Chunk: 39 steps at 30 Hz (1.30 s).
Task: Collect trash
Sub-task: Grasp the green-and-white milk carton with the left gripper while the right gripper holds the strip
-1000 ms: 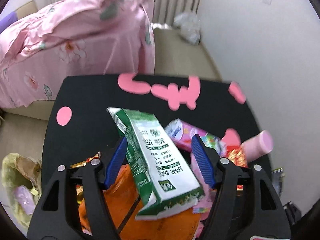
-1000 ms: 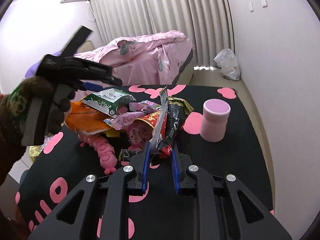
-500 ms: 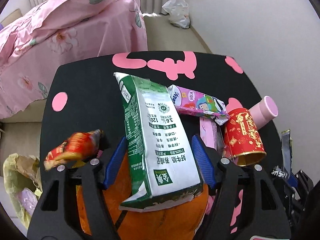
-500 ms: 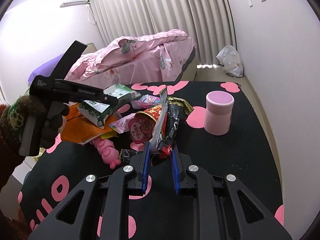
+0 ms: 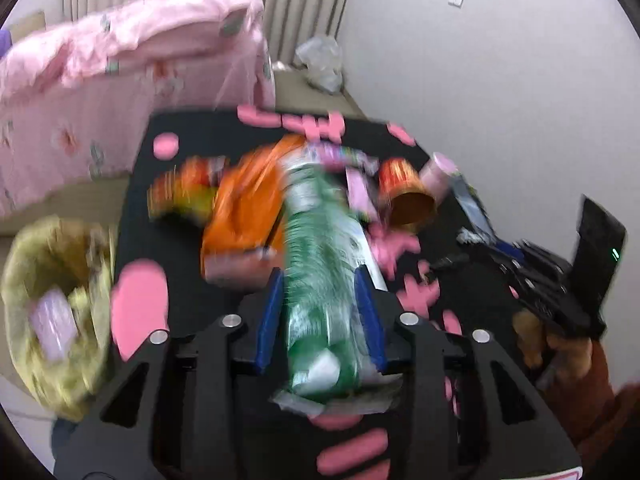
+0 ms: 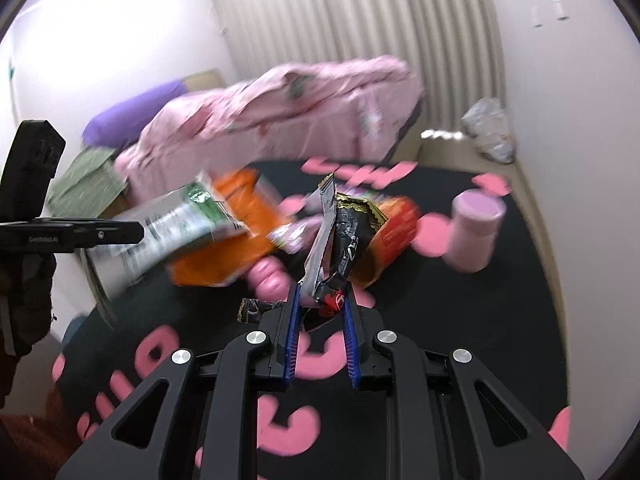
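Observation:
A green and white milk carton (image 5: 320, 240) lies between the blue pads of my left gripper (image 5: 320, 276). The jaws are closing and the pads press its sides. In the right wrist view the carton (image 6: 172, 224) hangs off the pile at the left, held by that gripper (image 6: 120, 234). My right gripper (image 6: 320, 292) is shut on a black wrapper and a silver wrapper (image 6: 340, 240) that stand up from its pads. More trash lies on the black table (image 6: 480, 320): an orange bag (image 5: 244, 208) and a red paper cup (image 5: 404, 192). Both views are blurred.
A yellowish trash bag (image 5: 52, 280) with a pink item inside stands on the floor left of the table. A pink cup (image 6: 476, 232) stands upright at the table's right. A bed with a pink quilt (image 6: 300, 104) lies behind. The white wall runs along the right.
My left gripper's jaws have narrowed onto the milk carton and the hand has swung back and leftward with it. The right gripper keeps its wrappers and has hardly moved.

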Available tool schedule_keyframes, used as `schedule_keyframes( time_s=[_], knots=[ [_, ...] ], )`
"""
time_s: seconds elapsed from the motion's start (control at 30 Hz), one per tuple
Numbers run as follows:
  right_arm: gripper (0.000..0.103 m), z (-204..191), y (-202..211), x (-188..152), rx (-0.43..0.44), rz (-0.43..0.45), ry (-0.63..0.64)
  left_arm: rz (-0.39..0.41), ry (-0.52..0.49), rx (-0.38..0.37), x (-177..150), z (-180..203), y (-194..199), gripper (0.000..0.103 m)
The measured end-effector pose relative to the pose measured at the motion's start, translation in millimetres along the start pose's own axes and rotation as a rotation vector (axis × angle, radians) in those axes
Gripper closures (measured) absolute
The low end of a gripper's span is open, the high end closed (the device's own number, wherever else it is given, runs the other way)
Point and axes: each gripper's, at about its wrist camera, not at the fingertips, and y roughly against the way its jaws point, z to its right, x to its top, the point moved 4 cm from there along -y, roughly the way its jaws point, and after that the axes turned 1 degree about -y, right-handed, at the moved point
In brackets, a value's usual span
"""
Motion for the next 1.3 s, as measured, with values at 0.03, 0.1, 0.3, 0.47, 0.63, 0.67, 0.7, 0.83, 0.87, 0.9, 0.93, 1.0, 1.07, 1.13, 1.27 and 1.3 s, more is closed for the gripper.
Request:
schedule_keyframes(
  time_s=[0.03,0.1,0.3,0.47,0.63,0.67,0.7,0.83,0.87,0.9,0.93,1.0,1.07,1.13,1.27,1.3],
  knots=[
    [0.084,-6,-4,-5,0.019,-0.03,0.011,-0.006,0.016,-0.002,-13,-4,4,0.07],
    [0.084,-16,-13,-16,0.044,-0.084,0.037,-0.01,0.019,0.011,-28,-9,6,0.07],
    [0.084,-29,-25,-38,0.039,-0.167,0.053,-0.005,0.005,-0.01,-45,-11,9,0.05],
    [0.071,-18,-20,-40,0.009,-0.181,0.02,-0.023,-0.248,0.018,-39,28,1,0.038],
    [0.049,1,-12,-49,-0.03,-0.181,-0.018,-0.133,-0.48,0.124,-45,61,-36,0.037],
    [0.043,3,-11,-53,-0.028,-0.191,-0.024,-0.15,-0.51,0.145,-46,65,-43,0.037],
    [0.043,5,-11,-55,-0.022,-0.199,-0.023,-0.168,-0.527,0.153,-46,67,-49,0.037],
    [0.042,2,-10,-62,-0.042,-0.241,0.037,-0.237,-0.539,0.188,-45,67,-71,0.039],
    [0.042,2,-8,-61,-0.054,-0.23,0.047,-0.252,-0.518,0.182,-43,65,-74,0.04],
    [0.042,2,-7,-61,-0.06,-0.221,0.045,-0.254,-0.477,0.165,-39,62,-75,0.041],
    [0.042,2,-6,-60,-0.063,-0.217,0.041,-0.246,-0.431,0.144,-34,59,-73,0.041],
    [0.042,1,-4,-57,-0.069,-0.206,0.048,-0.194,-0.333,0.08,-25,52,-58,0.041],
    [0.042,0,-3,-57,-0.095,-0.205,0.07,-0.117,-0.276,0.052,-17,47,-38,0.041],
    [0.042,-1,-3,-57,-0.102,-0.2,0.075,-0.046,-0.233,0.036,-12,41,-19,0.042],
    [0.042,-1,2,-51,-0.024,-0.169,0.003,0.092,-0.164,0.039,-9,28,13,0.042],
    [0.042,-1,4,-49,-0.003,-0.16,-0.015,0.111,-0.149,0.043,-9,26,18,0.042]
  ],
)
